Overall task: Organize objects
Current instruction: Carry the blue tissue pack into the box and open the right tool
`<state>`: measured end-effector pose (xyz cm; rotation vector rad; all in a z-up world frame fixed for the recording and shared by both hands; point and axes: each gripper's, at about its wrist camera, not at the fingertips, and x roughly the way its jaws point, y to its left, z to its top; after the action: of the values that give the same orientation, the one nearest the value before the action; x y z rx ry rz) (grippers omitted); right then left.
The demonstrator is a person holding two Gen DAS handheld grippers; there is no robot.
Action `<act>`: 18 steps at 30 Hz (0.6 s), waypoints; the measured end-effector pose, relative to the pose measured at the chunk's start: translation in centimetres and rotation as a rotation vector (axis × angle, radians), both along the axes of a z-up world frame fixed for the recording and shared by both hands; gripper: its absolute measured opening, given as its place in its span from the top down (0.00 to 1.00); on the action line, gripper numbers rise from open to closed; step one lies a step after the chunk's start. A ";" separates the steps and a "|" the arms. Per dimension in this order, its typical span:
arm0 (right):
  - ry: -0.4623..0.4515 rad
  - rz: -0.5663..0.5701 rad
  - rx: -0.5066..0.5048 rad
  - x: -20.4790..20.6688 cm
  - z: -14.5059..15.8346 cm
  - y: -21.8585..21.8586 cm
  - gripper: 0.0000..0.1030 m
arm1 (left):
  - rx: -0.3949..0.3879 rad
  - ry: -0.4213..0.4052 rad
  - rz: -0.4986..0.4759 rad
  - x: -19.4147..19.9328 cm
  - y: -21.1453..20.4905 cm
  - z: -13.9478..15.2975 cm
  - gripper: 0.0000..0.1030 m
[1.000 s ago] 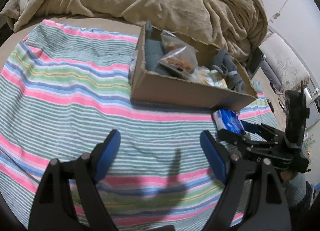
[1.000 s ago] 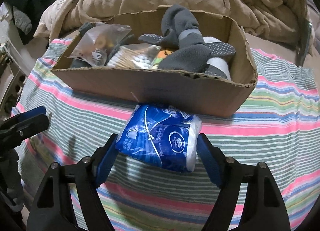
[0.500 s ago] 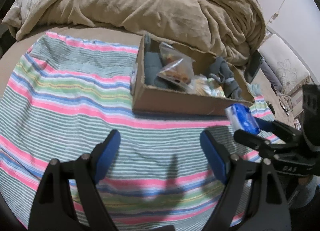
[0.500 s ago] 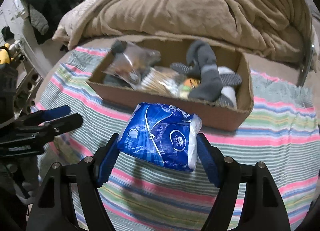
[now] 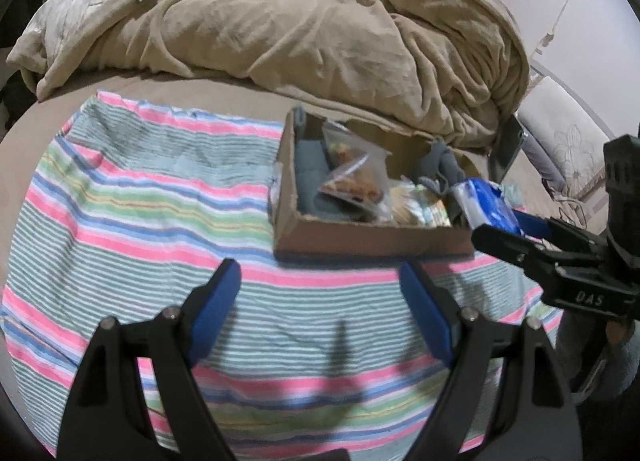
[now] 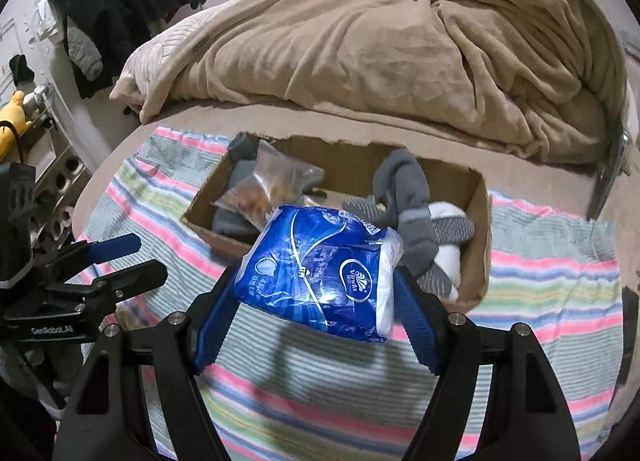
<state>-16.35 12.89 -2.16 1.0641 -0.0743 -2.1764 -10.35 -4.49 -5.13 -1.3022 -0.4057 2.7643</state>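
Hanging at the left edge of the right wrist view, the left gripper (image 6: 120,261) shows side-on, its blue-padded fingers spread wide with nothing between them — its own camera confirms this, the left gripper (image 5: 320,301) gaping over bare striped cloth (image 5: 140,229). Toward the centre of the right wrist view, the right gripper (image 6: 316,313) clamps a blue tissue pack (image 6: 320,273) between its two blue pads, the pack lifted clear of the striped cloth (image 6: 540,281) and overlapping the near wall of the cardboard box (image 6: 478,229). Inside the box, upper centre of the frame, lie a clear snack bag (image 6: 272,185) at the left end and grey socks (image 6: 412,221) at the right end. Across the top spreads a rumpled tan blanket (image 6: 380,53), with dark clothes (image 6: 128,5) hanging in the upper left corner. In the left wrist view the cardboard box (image 5: 372,239) sits right of centre, and at the right edge the right gripper (image 5: 508,221) holds the tissue pack (image 5: 484,201) just above the box's near right corner.
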 end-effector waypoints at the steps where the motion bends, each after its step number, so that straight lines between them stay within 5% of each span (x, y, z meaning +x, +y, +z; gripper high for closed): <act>1: 0.003 0.001 0.003 -0.2 0.0 -0.2 0.24 | -0.001 0.004 0.003 -0.1 -0.2 0.1 0.19; 18: -0.019 -0.025 0.033 -3.6 -1.1 -2.7 0.24 | 0.009 0.009 0.036 -0.9 -1.9 -0.5 0.19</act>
<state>-19.91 10.18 -3.22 1.1079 -0.0609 -2.1966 -11.24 -6.41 -5.62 -1.2929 -0.4451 2.7926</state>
